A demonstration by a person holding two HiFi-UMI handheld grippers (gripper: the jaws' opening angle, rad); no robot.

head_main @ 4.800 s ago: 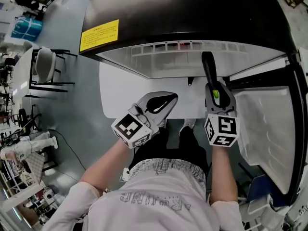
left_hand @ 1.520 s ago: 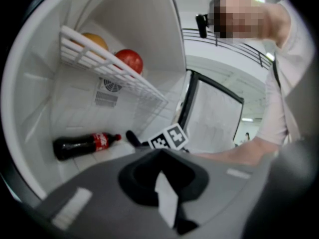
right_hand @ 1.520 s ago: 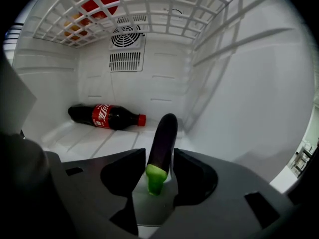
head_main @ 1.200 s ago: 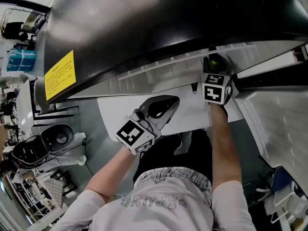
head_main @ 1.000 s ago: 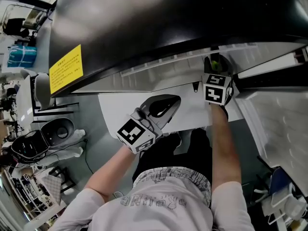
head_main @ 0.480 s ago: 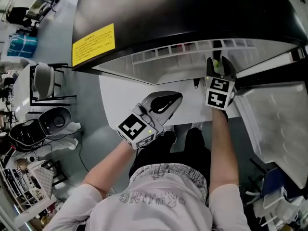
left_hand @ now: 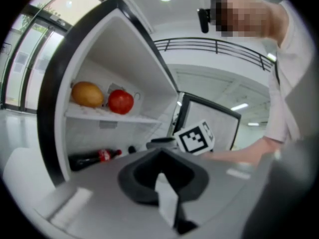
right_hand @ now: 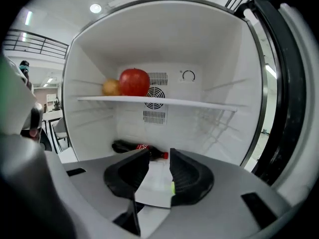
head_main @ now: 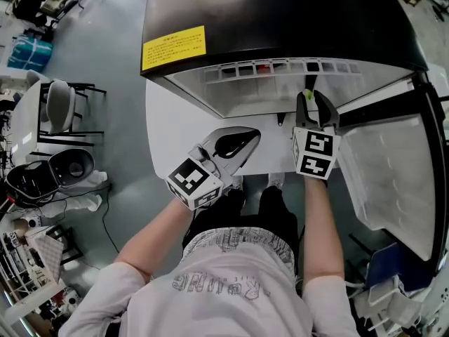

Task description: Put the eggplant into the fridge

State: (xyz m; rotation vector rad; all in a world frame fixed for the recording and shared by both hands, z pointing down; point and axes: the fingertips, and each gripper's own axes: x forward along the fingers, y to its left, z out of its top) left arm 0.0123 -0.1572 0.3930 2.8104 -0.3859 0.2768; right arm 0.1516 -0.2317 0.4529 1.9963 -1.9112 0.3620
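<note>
The fridge [head_main: 280, 20] stands open before me. My right gripper [head_main: 313, 94] [right_hand: 159, 153] hovers at its mouth, jaws apart and closing, with nothing between them. The eggplant is in neither gripper. A small dark end [left_hand: 130, 149] shows on the fridge floor beside a cola bottle [right_hand: 138, 147] [left_hand: 94, 157]; I cannot tell whether that is the eggplant. My left gripper [head_main: 250, 136] [left_hand: 160, 151] hangs left of the right one in front of the fridge, shut and empty.
A red apple [right_hand: 134, 82] [left_hand: 120, 101] and an orange fruit [right_hand: 110, 87] [left_hand: 87, 94] sit on the glass shelf [right_hand: 199, 104]. The fridge door [head_main: 386, 167] stands open at the right. Chairs and a table [head_main: 59, 111] are at the left.
Several seconds ago the right gripper held the eggplant outside the fridge. It then reached deep inside, and has now drawn back out empty. The left gripper has barely moved.
</note>
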